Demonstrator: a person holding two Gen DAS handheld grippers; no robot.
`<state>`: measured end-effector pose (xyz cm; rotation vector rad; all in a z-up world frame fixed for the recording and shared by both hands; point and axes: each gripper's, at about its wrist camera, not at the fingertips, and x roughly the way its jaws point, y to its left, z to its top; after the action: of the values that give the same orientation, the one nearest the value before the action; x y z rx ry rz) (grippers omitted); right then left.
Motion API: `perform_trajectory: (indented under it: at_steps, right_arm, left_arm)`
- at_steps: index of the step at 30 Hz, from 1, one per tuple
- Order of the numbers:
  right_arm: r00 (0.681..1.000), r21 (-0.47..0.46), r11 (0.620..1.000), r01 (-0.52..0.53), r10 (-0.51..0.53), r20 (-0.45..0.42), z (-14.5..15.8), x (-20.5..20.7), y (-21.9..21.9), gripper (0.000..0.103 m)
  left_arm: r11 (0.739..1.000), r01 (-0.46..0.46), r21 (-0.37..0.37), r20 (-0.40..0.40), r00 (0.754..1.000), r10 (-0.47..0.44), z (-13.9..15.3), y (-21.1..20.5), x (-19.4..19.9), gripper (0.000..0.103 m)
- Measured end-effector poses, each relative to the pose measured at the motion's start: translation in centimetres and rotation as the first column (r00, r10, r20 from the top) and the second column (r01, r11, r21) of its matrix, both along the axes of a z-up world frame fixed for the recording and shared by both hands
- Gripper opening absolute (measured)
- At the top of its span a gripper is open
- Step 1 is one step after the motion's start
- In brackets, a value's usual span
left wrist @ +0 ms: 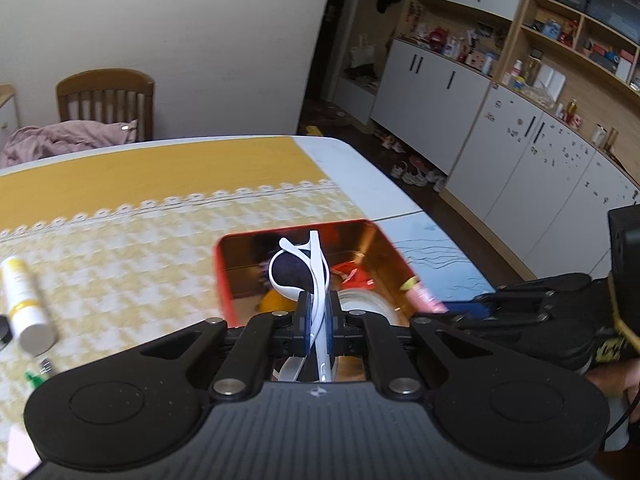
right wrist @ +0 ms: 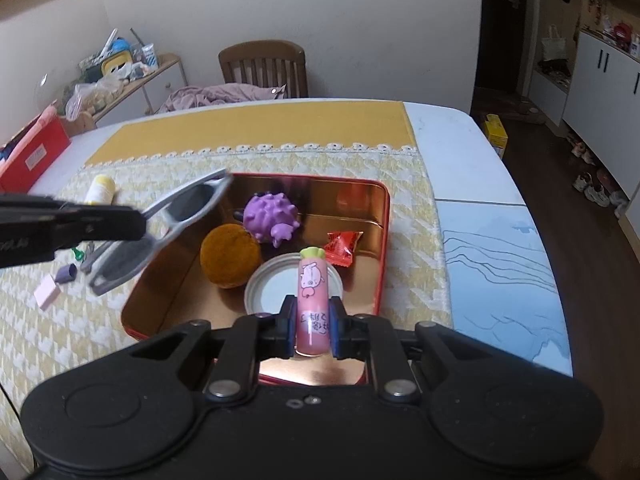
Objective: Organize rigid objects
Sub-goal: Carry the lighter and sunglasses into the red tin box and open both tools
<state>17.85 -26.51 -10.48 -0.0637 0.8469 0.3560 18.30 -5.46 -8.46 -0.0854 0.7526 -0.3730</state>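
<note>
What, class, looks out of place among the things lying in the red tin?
A wrapped red candy and a bare metal lid lie in the red tin with a purple spiky toy and a brown ball: an odd mix.

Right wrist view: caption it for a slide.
Right gripper holds a pink tube over the red tin; left gripper brings sunglasses.

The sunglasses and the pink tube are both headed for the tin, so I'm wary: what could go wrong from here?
1. The left gripper pinches the sunglasses by a thin arm only; they might swing or slip.
2. The right gripper holds the pink tube over the crowded tin; both grippers might collide there.
</note>
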Motion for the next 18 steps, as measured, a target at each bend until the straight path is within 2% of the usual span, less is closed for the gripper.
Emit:
perform_trajectory:
  at_steps: [10,13,18]
  right_arm:
    - [0.996,-0.042,0.996,-0.083,0.082,-0.021,-1.0,0.9,0.6,0.014]
    - [0.995,-0.061,0.994,-0.093,0.092,-0.028,-1.5,1.1,0.7,0.014]
    - [0.996,-0.139,0.987,-0.086,0.085,-0.007,-1.9,1.1,1.1,0.014]
  left_arm:
    - [0.998,0.044,0.050,-0.011,0.999,-0.044,-1.6,-4.6,3.5,0.006]
    - [0.994,0.063,0.088,-0.016,0.998,-0.062,-2.4,-5.9,4.1,0.006]
    - [0.989,0.063,0.135,-0.030,0.998,-0.059,-3.5,-7.0,5.0,0.006]
